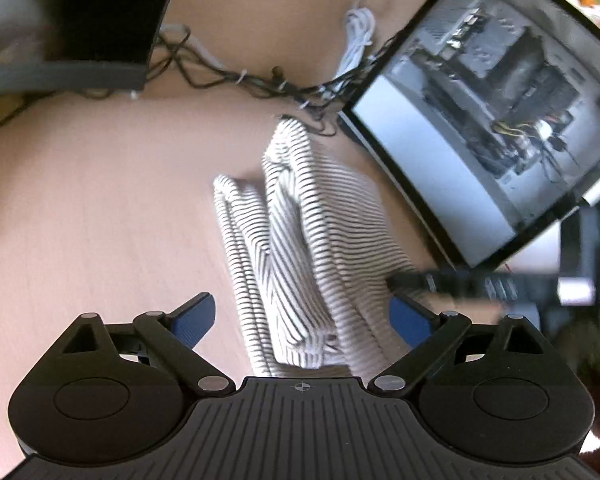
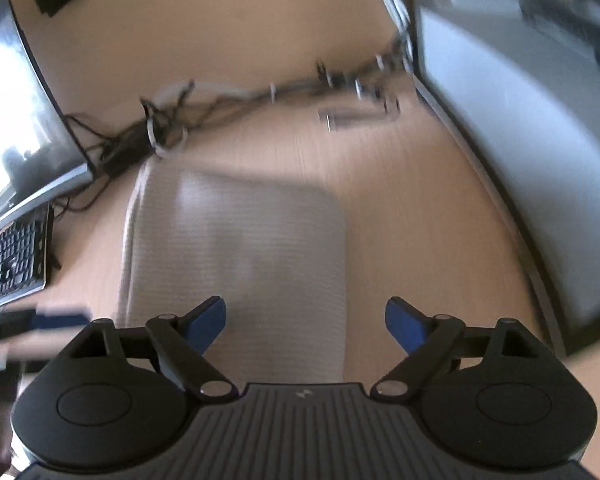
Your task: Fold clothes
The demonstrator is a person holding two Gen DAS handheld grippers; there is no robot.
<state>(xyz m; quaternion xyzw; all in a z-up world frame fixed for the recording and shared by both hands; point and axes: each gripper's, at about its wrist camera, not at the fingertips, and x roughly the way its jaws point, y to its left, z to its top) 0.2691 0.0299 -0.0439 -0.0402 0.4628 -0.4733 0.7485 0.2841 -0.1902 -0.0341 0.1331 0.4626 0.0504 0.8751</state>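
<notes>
A black-and-white striped garment (image 1: 300, 240) lies folded in a long bundle on the wooden desk (image 1: 100, 208). My left gripper (image 1: 302, 322) is open above its near end, blue pads on either side, holding nothing. In the right wrist view the same garment (image 2: 240, 248) appears as a blurred pale rectangle. My right gripper (image 2: 306, 326) is open above its near edge, empty. The other gripper shows blurred at the right edge of the left wrist view (image 1: 480, 284) and at the left edge of the right wrist view (image 2: 44, 320).
A monitor (image 1: 480, 120) stands to the right of the garment, another monitor (image 2: 16, 120) to the left with a keyboard (image 2: 12, 264) below it. A tangle of cables (image 1: 240, 76) runs along the back of the desk.
</notes>
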